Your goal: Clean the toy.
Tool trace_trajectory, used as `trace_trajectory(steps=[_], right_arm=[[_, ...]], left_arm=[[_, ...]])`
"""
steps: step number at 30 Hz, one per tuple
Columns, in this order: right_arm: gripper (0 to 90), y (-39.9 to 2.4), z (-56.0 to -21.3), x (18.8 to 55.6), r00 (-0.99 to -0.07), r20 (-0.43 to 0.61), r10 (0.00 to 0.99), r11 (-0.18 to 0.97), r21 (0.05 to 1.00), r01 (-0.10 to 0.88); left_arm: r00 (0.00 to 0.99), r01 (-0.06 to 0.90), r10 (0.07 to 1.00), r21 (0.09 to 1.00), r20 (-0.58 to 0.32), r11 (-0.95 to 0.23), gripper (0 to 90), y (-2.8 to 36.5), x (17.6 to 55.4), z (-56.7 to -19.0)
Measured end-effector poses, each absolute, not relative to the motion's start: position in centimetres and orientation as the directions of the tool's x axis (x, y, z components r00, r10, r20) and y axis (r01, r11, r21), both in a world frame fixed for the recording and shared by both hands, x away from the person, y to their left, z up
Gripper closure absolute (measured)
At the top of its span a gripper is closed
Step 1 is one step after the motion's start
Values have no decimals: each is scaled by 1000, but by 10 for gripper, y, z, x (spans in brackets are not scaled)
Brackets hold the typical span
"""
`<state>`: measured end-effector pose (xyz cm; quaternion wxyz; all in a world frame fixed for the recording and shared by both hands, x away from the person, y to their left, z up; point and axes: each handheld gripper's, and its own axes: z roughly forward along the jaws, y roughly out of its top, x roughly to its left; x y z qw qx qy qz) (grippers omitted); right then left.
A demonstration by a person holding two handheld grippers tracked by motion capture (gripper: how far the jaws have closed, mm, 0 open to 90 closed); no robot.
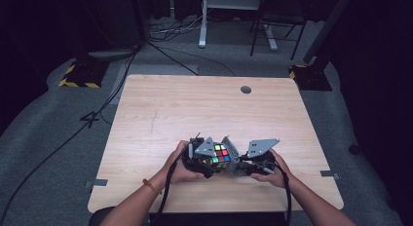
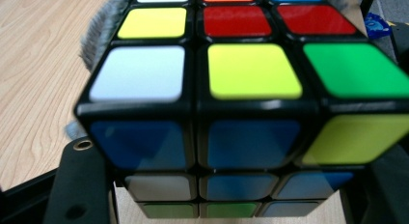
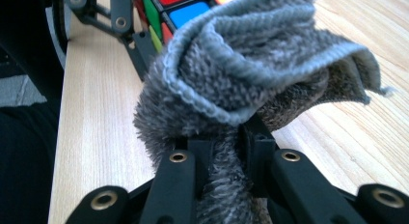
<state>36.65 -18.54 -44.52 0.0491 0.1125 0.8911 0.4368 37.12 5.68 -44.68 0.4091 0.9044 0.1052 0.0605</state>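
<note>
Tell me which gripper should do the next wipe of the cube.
Right. The right gripper is clamped on the grey cloth, bunched against the Rubik's cube; the left gripper just holds it.

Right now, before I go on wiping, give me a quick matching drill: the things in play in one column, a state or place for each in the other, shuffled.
Things:
1. puzzle cube
2. grey cloth
3. left hand-held gripper
4. table

States or places:
a. pinched in the right hand-held gripper, bunched up beside the cube
b. light wood, with a round hole near the far edge
c. shut on the cube
d. scrambled, with yellow, green and white squares on its upper face

Pairs: 1-d, 2-a, 3-c, 4-b
</note>
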Motion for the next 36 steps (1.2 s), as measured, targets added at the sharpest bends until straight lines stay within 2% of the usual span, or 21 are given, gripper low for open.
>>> trace_trajectory(steps=[4, 13, 17, 20, 25, 36], right_arm=[[779, -188, -440, 363, -972, 5, 233, 582, 800, 144], [777, -189, -431, 361, -954, -24, 298, 507, 851, 136], [778, -187, -435, 364, -952, -36, 302, 528, 838, 135], [779, -184, -440, 363, -958, -44, 284, 553, 824, 125], [782, -186, -439, 363, -960, -42, 277, 553, 824, 124], [786, -188, -438, 362, -958, -36, 285, 523, 843, 125]], left_arm=[[964, 132, 257, 723, 64, -678, 315, 54, 370, -449], [960, 148, 276, 763, 41, -629, 325, 60, 372, -445], [963, 144, 267, 770, 35, -622, 313, 58, 371, -445], [963, 171, 270, 777, -1, -606, 312, 59, 372, -445], [965, 156, 263, 774, 14, -614, 325, 58, 371, -443], [959, 171, 280, 710, 39, -683, 292, 53, 373, -448]])
